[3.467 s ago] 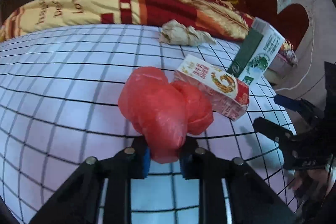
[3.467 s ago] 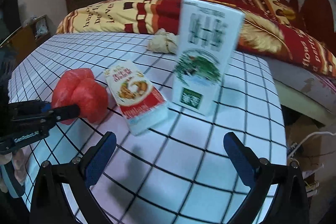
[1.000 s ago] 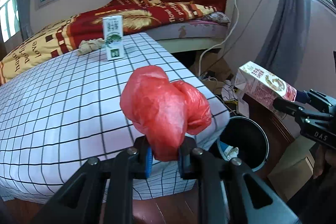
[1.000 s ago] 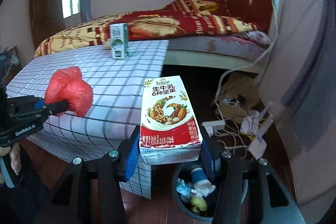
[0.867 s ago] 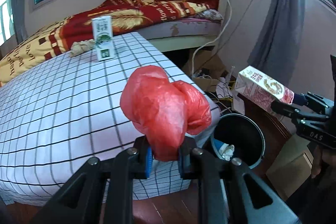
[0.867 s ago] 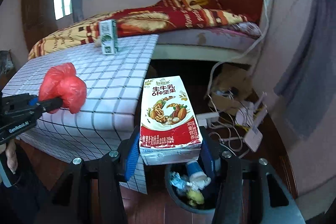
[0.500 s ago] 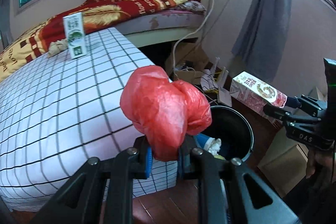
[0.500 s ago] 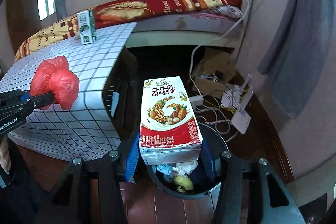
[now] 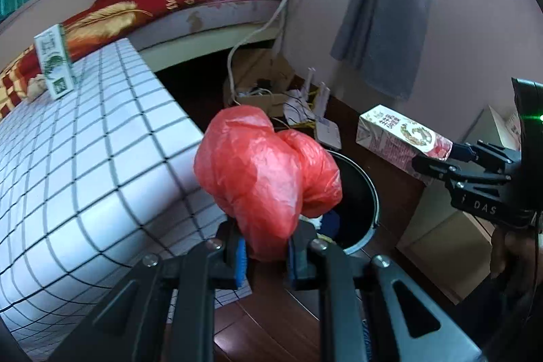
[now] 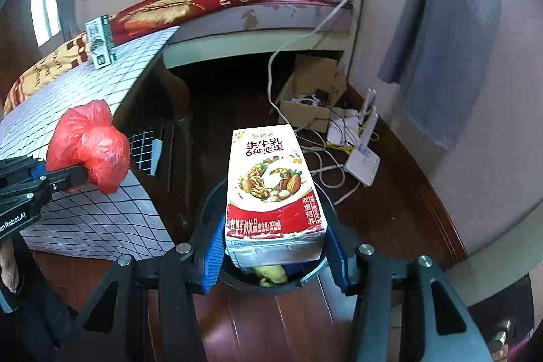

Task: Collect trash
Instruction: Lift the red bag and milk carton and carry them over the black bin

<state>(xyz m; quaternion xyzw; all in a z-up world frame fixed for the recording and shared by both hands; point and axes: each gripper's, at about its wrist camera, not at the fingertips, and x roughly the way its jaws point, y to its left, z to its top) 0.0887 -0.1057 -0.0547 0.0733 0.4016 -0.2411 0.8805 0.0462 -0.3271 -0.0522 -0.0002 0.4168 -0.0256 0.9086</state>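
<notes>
Standing on the dark wood floor (image 10: pixel 258 321), a black bin (image 9: pixel 363 192). Hanging over it: left gripper (image 9: pixel 266 255) pinching red bag (image 9: pixel 264 178), right gripper (image 10: pixel 275 255) squeezing milk carton (image 10: pixel 271 189).

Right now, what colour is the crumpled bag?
The crumpled bag is red. It shows best in the left wrist view, pinched in the left hand-held gripper.

A crumpled red plastic bag (image 9: pixel 268 178) hangs above the black bin's (image 9: pixel 368 192) rim. The red-and-white nut milk carton (image 10: pixel 273 192) sits upright over the bin opening.
</notes>
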